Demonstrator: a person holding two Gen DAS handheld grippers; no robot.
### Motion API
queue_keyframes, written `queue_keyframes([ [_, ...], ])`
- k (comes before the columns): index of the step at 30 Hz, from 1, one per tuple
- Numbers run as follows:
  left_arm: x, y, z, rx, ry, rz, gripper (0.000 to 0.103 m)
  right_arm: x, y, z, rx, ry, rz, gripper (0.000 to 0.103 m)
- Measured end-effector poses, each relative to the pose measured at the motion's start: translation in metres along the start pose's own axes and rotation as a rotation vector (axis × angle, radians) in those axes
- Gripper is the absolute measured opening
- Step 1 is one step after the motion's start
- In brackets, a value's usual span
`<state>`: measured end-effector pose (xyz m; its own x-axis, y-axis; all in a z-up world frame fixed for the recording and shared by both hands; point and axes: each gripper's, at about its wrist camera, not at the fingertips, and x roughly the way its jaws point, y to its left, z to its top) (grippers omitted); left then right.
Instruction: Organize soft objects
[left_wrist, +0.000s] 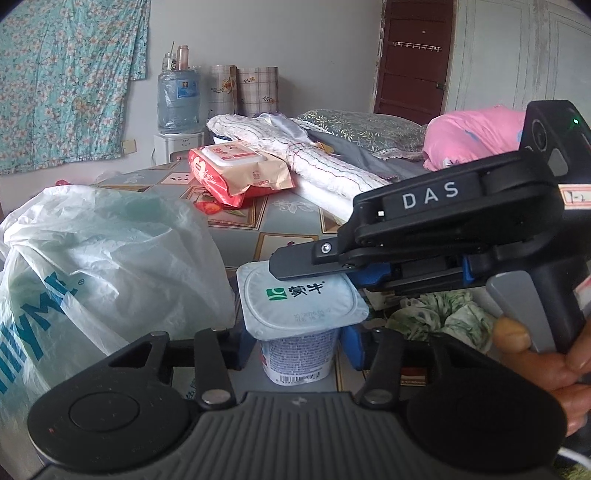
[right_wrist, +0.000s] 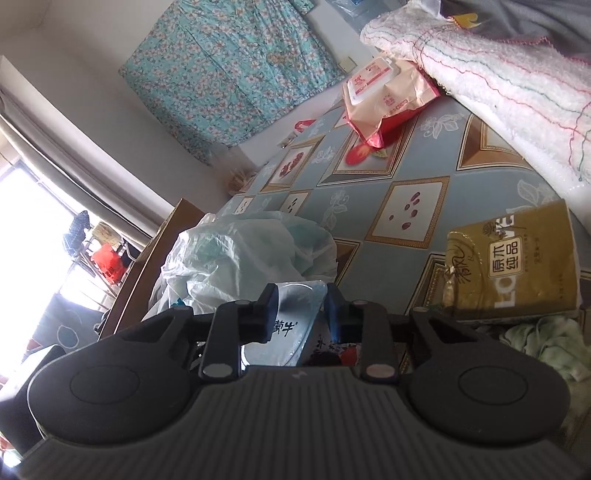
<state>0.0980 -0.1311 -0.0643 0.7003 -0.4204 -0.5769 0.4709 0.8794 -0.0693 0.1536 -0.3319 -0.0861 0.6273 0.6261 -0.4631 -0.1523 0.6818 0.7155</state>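
Note:
A white yogurt cup (left_wrist: 299, 354) with a foil lid (left_wrist: 299, 295) stands on the patterned table (left_wrist: 295, 218), low in the middle of the left wrist view. My left gripper (left_wrist: 297, 347) is shut on the cup's body, one blue pad against each side. My right gripper (right_wrist: 301, 308) reaches in from the right, tilted on its side, and is shut on the rim of the lid (right_wrist: 295, 293). Its upper finger (left_wrist: 306, 260) lies flat on the foil. A person's hand (left_wrist: 535, 354) holds its handle.
A crumpled white plastic bag (left_wrist: 110, 258) bulges just left of the cup. Behind lie a red wet-wipes pack (left_wrist: 236, 170) and a rolled white blanket (left_wrist: 314, 155). A gold tissue pack (right_wrist: 517, 266) and a green-patterned cloth (left_wrist: 443, 314) sit to the right.

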Motion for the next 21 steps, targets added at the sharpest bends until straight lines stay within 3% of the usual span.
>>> queue_keyframes([
  [11,-0.050,-0.012,0.008,0.011,-0.088,0.009,0.049,-0.038,0.050,0.000,-0.090,-0.035,0.027,0.026],
  [15,-0.087,-0.002,0.018,0.005,-0.151,0.074,0.049,-0.038,0.098,0.009,-0.175,-0.021,0.090,0.027],
  [21,-0.154,0.037,0.038,-0.054,-0.231,0.243,0.049,-0.008,0.196,0.024,-0.350,0.072,0.243,0.028],
])
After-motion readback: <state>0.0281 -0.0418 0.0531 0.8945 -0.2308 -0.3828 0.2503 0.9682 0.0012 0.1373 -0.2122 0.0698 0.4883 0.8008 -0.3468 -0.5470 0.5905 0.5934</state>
